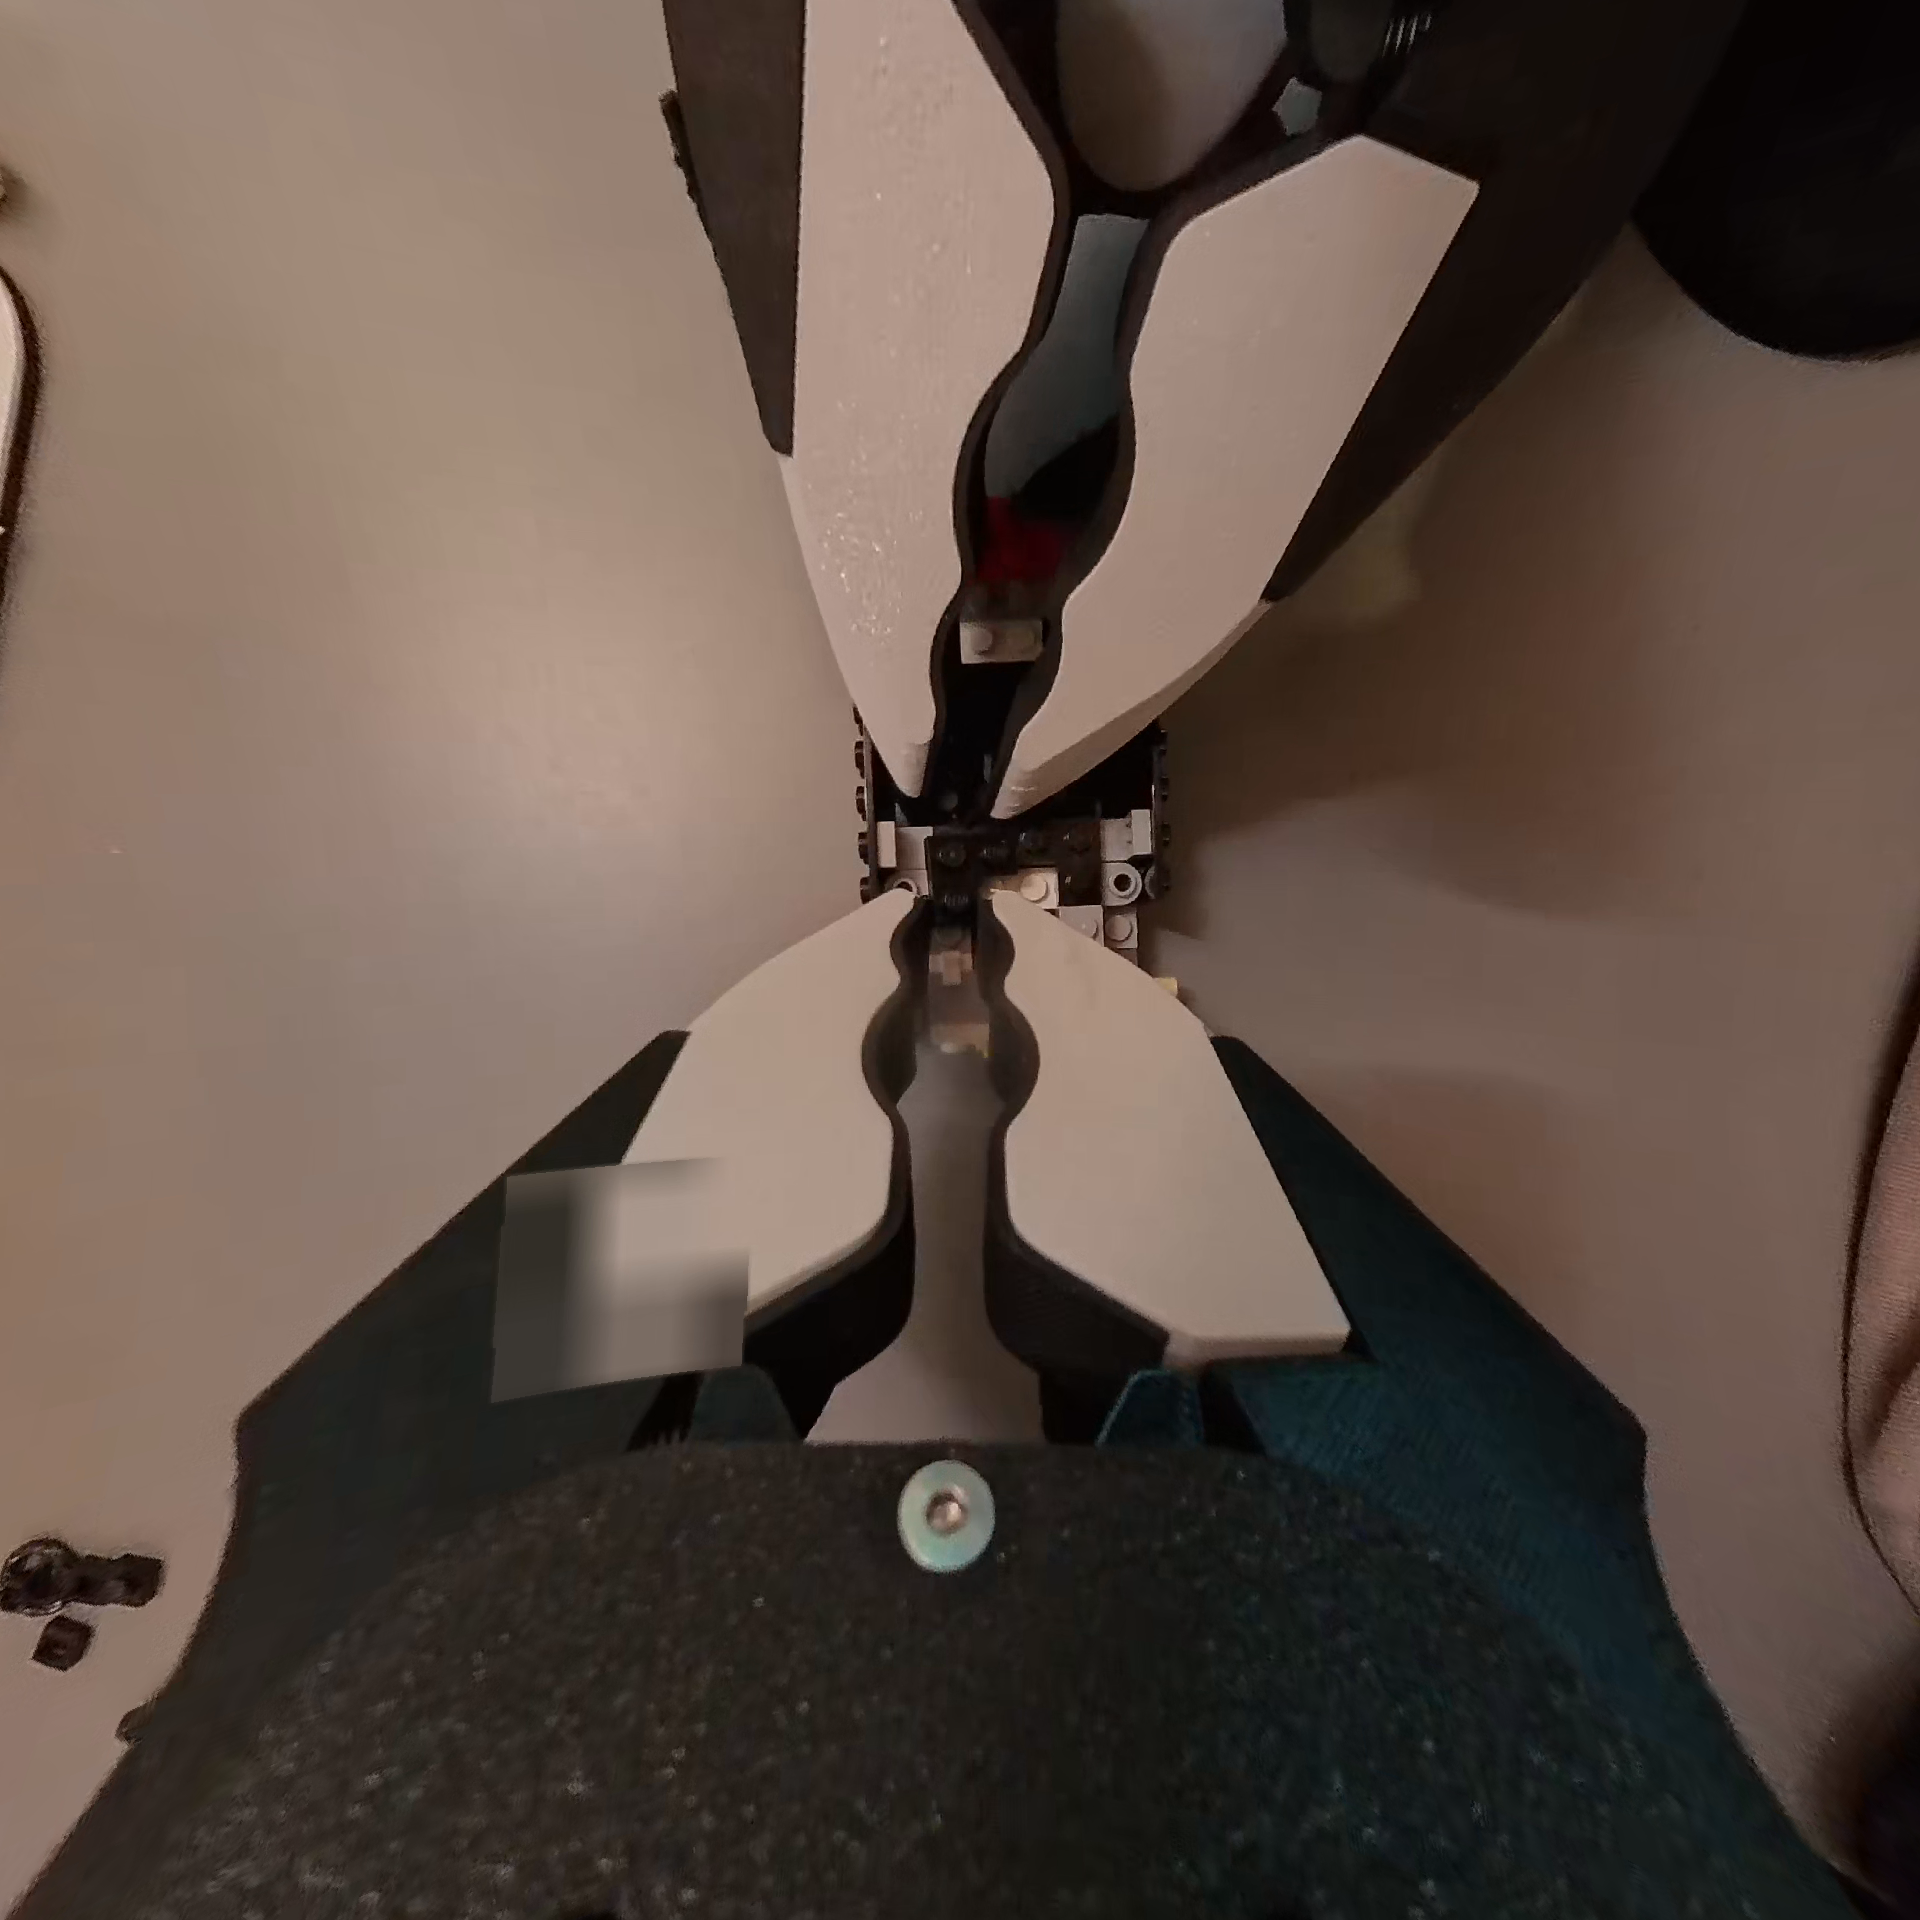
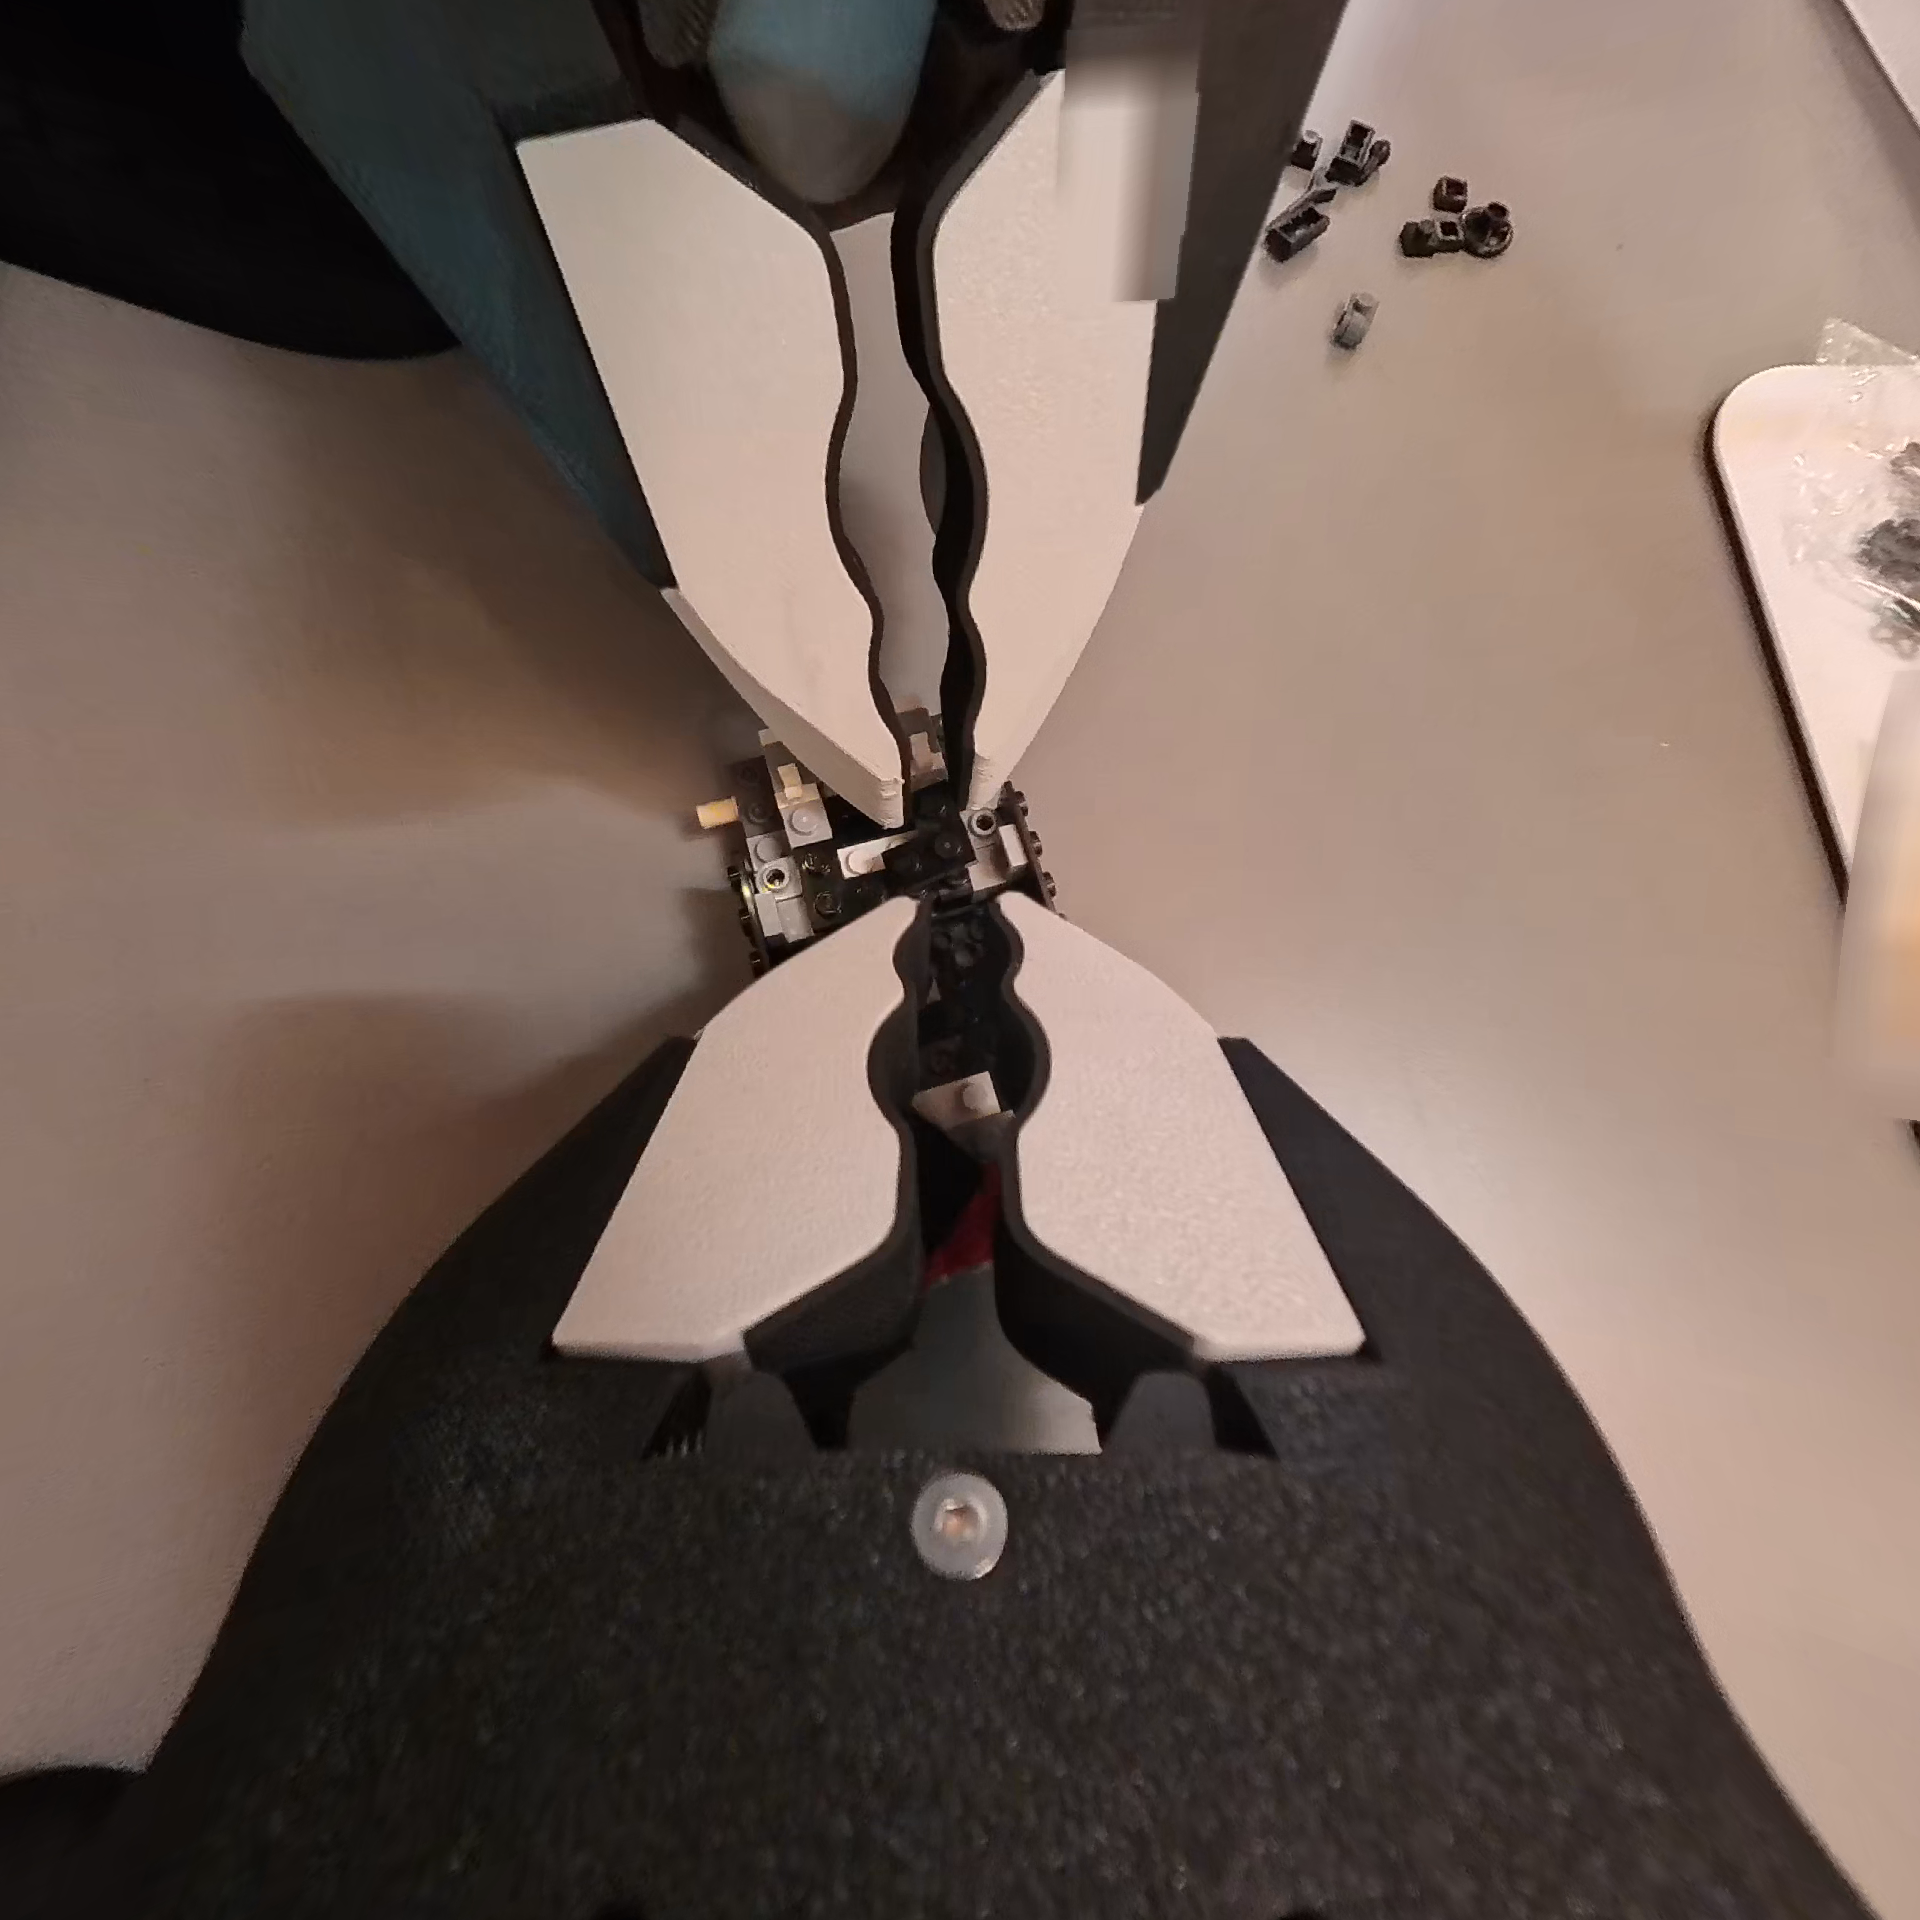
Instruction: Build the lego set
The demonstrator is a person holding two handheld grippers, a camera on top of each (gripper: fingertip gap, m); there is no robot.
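The part-built lego model, a low block of black, grey and white pieces with a red piece farther back, sits on the pale surface between the two claws, which meet tip to tip over it. A small black studded plate lies across its top at the meeting point.

The left claw is nearly clenched, its tips pinched at the near edge of that black plate; whether it truly grips the plate or only presses on it I cannot tell. The right claw comes in from the opposite side, also narrowed to a slim gap, with black studded pieces showing between its fingers; it appears to be holding the model's narrow black spine, though the contact itself is hidden.

As a judgement: the model is light and rigid but fragile at its joints, likely to split along a seam if squeezed sideways or twisted. The smooth plastic would slip easily under the pads. Hold is best taken across the solid core low down, while pressing a new piece straight down over its studs.

Loose small black lego pieces and one grey piece lie well apart on the surface, near a white tray carrying clear bags.
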